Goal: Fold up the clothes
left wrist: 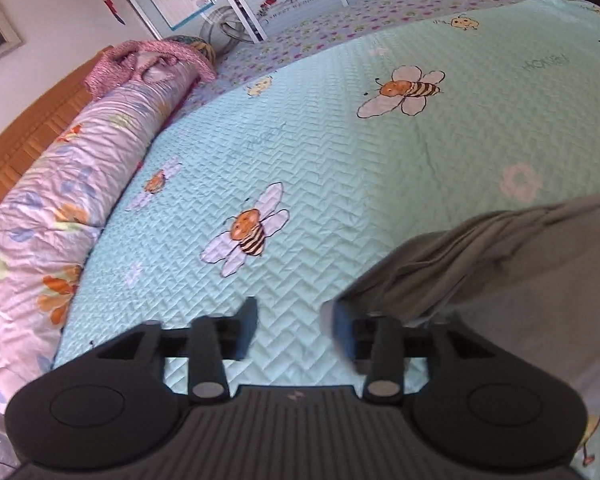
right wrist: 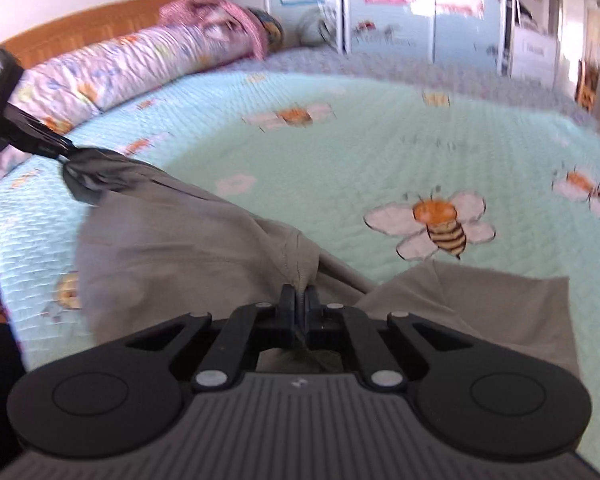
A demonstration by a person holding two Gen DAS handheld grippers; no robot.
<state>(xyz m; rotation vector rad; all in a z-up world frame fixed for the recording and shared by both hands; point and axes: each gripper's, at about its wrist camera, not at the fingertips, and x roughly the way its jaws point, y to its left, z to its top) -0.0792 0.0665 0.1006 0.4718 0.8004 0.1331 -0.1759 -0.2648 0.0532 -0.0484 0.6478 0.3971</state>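
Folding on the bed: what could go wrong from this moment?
1. The left gripper is open, with the grey garment only beside one finger; closing now may miss the cloth.
2. The right gripper pinches just a small bunched fold, which might slip and leave the fold uneven.

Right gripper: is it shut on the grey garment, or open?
Shut on it. In the right wrist view the right gripper has its fingers pressed together, with a ridge of the grey garment pinched between them.
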